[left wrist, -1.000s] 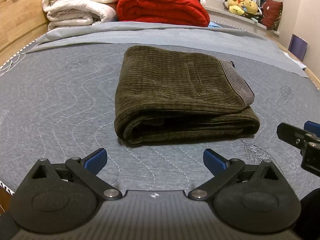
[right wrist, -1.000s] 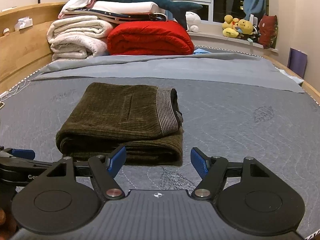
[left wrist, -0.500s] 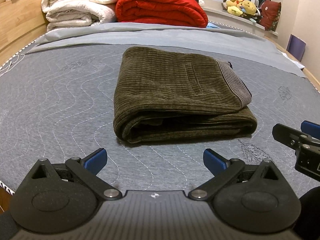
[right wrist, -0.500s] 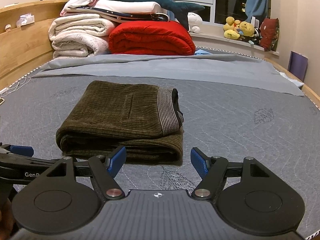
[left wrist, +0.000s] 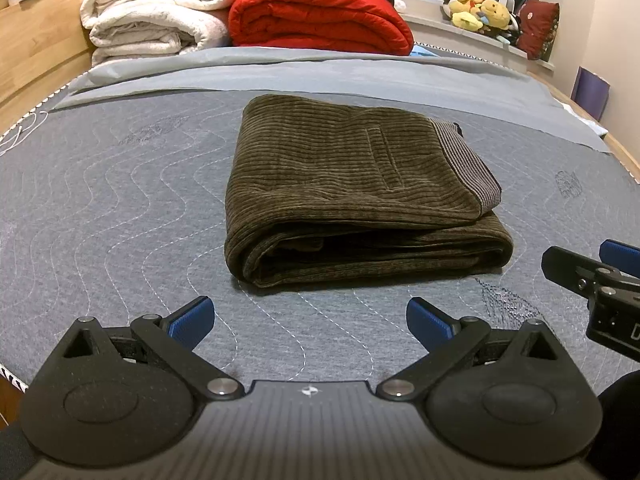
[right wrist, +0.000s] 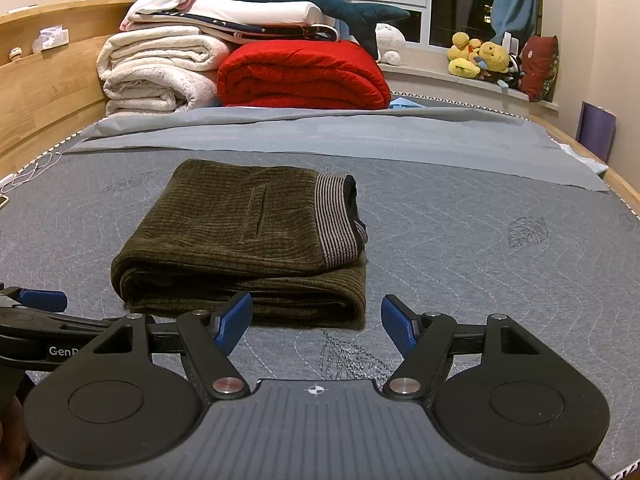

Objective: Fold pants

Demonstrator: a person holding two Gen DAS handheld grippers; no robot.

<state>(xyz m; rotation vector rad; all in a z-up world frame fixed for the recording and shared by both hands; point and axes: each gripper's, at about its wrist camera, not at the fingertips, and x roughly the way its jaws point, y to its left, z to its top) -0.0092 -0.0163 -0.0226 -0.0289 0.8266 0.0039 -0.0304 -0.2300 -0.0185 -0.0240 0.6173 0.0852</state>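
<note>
**Folded corduroy pants on a bed, both grippers empty in front of them**

Left wrist view: dark olive corduroy pants (left wrist: 352,196) lie folded into a thick rectangular bundle in the middle of a grey quilted mattress (left wrist: 100,216). A striped waistband (left wrist: 468,172) runs along the bundle's right end, and the rounded fold faces the camera. The left gripper (left wrist: 310,318) sits at the bottom of the view with its blue-tipped fingers (left wrist: 192,316) spread wide, nothing between them, and bare mattress showing in the gap. It is near the pants but not touching them. At the right edge, part of the right gripper (left wrist: 592,276) enters the view, also clear of the pants. Behind, a loose grey sheet (left wrist: 320,76) crosses the bed, then a stack of white blankets (left wrist: 156,16) beside a red blanket (left wrist: 320,16).

Right wrist view: the same pants (right wrist: 240,236) appear left of centre, waistband (right wrist: 336,220) on their right side. The right gripper (right wrist: 316,322) has its jaws wide apart and holds nothing. Its left fingertip overlaps the near edge of the bundle in the picture, though whether it touches the cloth is hard to say from this low angle. The left gripper (right wrist: 36,308) pokes in at the left edge. At the head of the bed, a dark teal plush shark (right wrist: 304,0) lies on top of the blanket stack, and yellow soft toys (right wrist: 476,56) sit on the window sill.
</note>
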